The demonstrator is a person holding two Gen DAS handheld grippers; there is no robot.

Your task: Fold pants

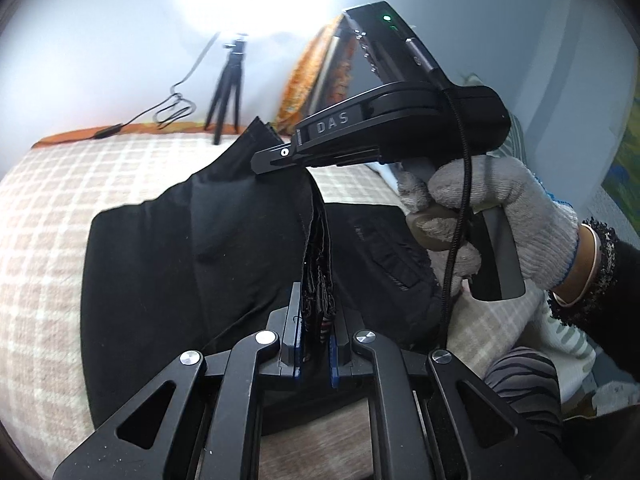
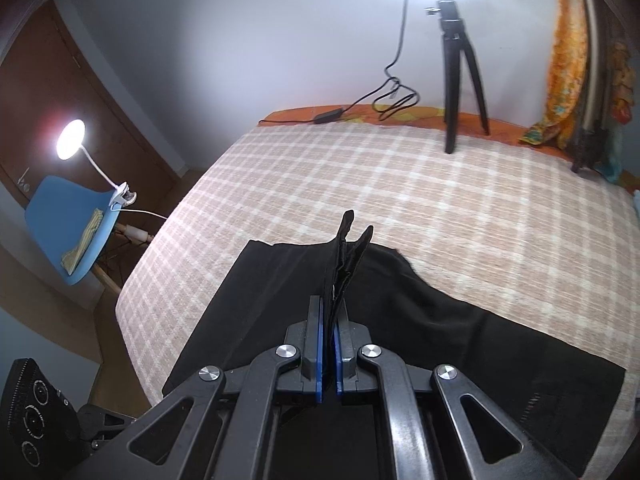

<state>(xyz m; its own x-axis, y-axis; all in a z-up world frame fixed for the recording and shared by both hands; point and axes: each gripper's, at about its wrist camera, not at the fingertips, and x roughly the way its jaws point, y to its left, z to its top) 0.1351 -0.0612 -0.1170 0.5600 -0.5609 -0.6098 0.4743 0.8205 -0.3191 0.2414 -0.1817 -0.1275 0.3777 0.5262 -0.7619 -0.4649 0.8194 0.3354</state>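
Black pants (image 1: 168,248) lie on a checked bedspread (image 1: 60,184). My left gripper (image 1: 316,320) is shut on a stacked edge of the pants, with frayed fabric layers standing up between its jaws. My right gripper (image 1: 276,160), held by a gloved hand (image 1: 500,216), is shut on the same raised edge farther away. In the right wrist view the right gripper (image 2: 330,320) pinches a fold of the pants (image 2: 440,336) that sticks up between its jaws, and the rest of the cloth spreads over the bedspread (image 2: 360,184).
A black tripod (image 2: 460,68) with a bright lamp and a cable (image 2: 392,96) stands at the far edge of the bed. Orange cloth (image 2: 564,64) hangs at the right. A blue chair (image 2: 68,216) with a clip lamp stands left of the bed.
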